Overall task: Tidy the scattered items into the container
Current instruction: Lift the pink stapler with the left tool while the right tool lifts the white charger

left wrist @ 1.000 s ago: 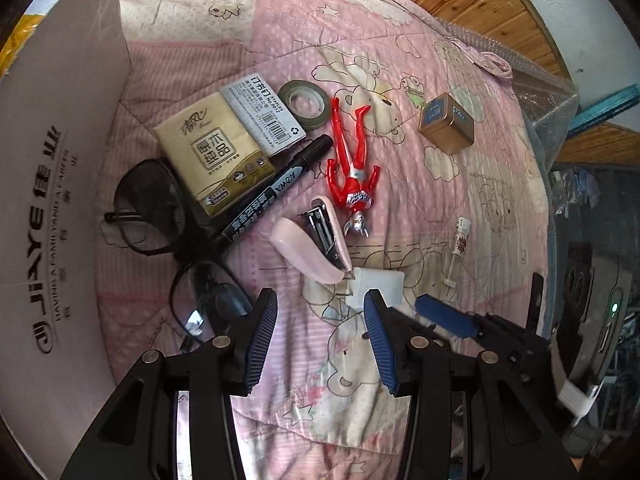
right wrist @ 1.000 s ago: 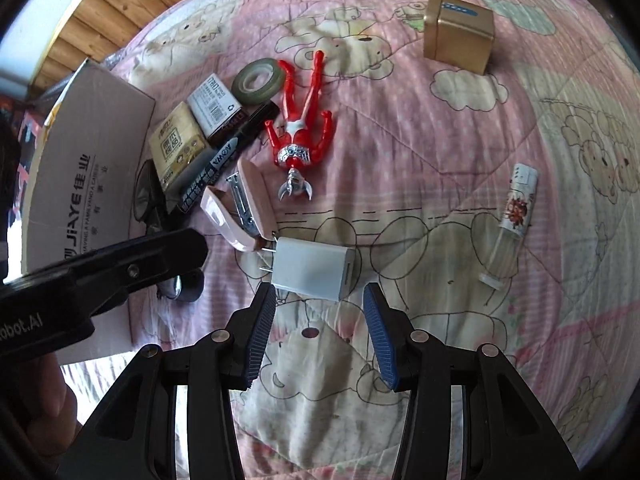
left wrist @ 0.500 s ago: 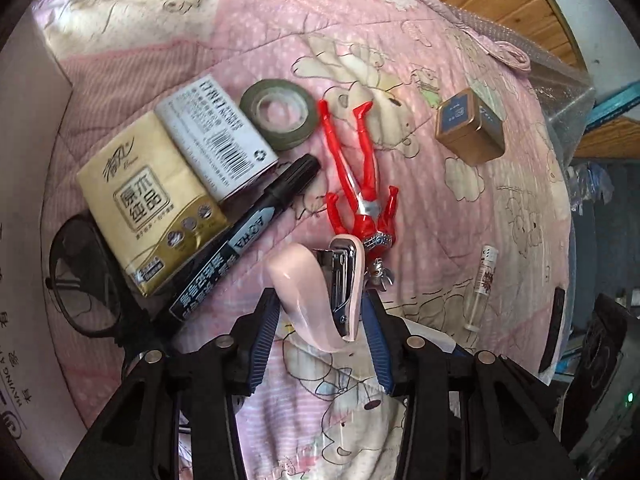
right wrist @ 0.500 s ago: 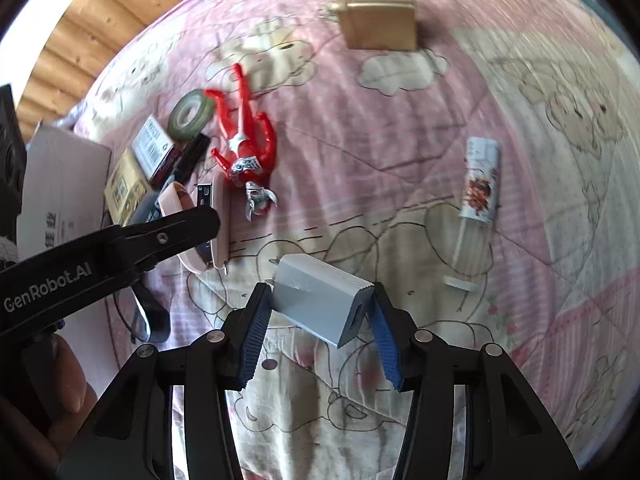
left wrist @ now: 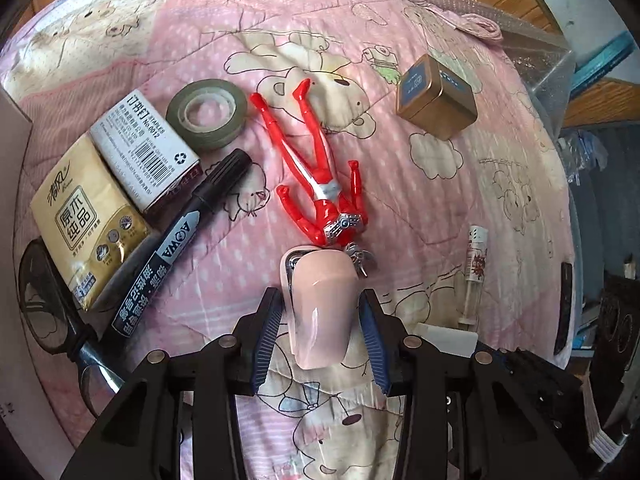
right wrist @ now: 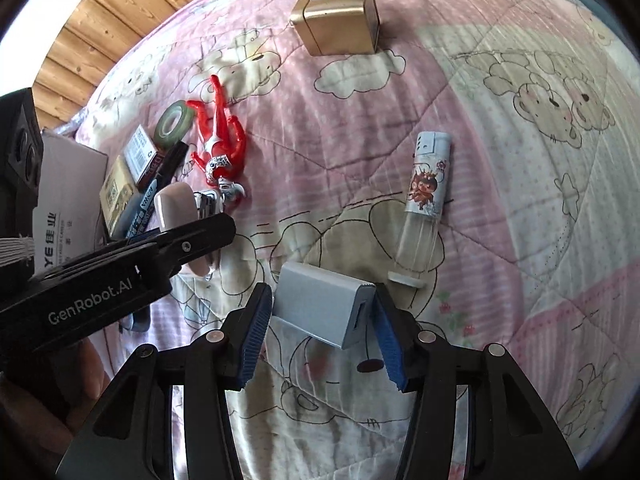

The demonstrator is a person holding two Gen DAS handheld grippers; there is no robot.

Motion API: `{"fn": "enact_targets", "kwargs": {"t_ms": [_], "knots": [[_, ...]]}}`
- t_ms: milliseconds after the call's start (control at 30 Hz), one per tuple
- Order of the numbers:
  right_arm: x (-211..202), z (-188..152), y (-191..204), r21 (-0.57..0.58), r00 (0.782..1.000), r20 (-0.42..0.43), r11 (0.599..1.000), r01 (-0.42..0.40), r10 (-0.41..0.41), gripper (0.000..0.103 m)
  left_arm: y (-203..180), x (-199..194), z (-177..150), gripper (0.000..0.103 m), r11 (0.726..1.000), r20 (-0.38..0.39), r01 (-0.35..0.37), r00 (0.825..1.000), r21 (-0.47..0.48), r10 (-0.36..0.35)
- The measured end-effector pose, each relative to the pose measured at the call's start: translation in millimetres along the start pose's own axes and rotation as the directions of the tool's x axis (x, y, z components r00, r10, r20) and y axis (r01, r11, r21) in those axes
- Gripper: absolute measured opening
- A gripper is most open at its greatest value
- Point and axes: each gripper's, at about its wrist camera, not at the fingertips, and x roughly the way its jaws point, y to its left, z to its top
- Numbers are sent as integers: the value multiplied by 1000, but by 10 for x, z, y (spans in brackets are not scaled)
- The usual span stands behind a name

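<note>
A pink stapler [left wrist: 322, 308] lies on the pink quilt, and my left gripper [left wrist: 320, 320] is shut on it, one blue pad against each side. In the right wrist view, a grey-white charger block [right wrist: 320, 308] sits between the fingers of my right gripper [right wrist: 324, 320], which stands open with its pads close to the block's ends. Beyond the stapler lie a red toy figure [left wrist: 316, 176], a black marker [left wrist: 180, 240], a tape roll [left wrist: 206, 114], a staples box [left wrist: 144, 148], a tissue pack [left wrist: 86, 216] and dark glasses [left wrist: 44, 300]. The white cardboard box [right wrist: 68, 184] stands at the left.
A gold tin [right wrist: 338, 20] sits far back on the quilt [right wrist: 520, 240]. A small clear spray bottle [right wrist: 426, 208] lies just beyond the charger. A wooden floor [right wrist: 108, 12] shows past the bed's far edge. A person's hand [right wrist: 48, 380] holds the left gripper.
Both grippers have moved forward and down onto the quilt. The left one has closed around the stapler, which is now folded shut. The right one has widened and now straddles the charger.
</note>
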Motion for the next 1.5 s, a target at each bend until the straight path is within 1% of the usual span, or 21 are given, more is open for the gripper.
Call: {"fn": "enact_targets", "kwargs": {"t_ms": [67, 100, 133, 267, 433, 667, 833, 1200, 1333, 1500], "knots": [[-6, -18, 24, -7, 1000, 9, 1000, 24, -24, 54, -27, -3, -2, 41, 1000, 2, -17, 1000, 11, 17], [-27, -48, 12, -1, 999, 12, 999, 35, -35, 51, -27, -10, 0, 38, 1000, 0, -24, 1000, 16, 24], [-61, -72, -22, 7, 999, 12, 999, 37, -37, 51, -24, -20, 3, 33, 999, -4, -25, 1000, 22, 25], [-91, -85, -68, 46, 1000, 9, 999, 15, -16, 49, 31, -99, -4, 25, 1000, -13, -9, 1000, 22, 9], [-174, -128, -91, 67, 1000, 13, 998, 4, -5, 49, 80, -210, -95, 25, 1000, -15, 19, 1000, 12, -19], [-250, -193, -33, 73, 1000, 1, 997, 11, -11, 49, 123, -397, -259, 25, 999, 0, 34, 999, -2, -34], [-343, -231, 84, 47, 1000, 8, 999, 13, -13, 49, 45, -467, -267, 25, 999, 19, 39, 999, -7, -39], [-530, -332, 499, -47, 1000, 28, 999, -6, 7, 49, 205, -983, -483, 25, 998, 93, 53, 994, -39, -49], [-615, -370, 674, -91, 999, 37, 996, -15, 18, 49, 252, -1155, -569, 25, 999, 107, 26, 994, -46, -21], [-742, -418, 873, -145, 998, 51, 989, -27, 34, 49, 285, -1396, -657, 25, 998, 132, -61, 989, -31, 65]]}}
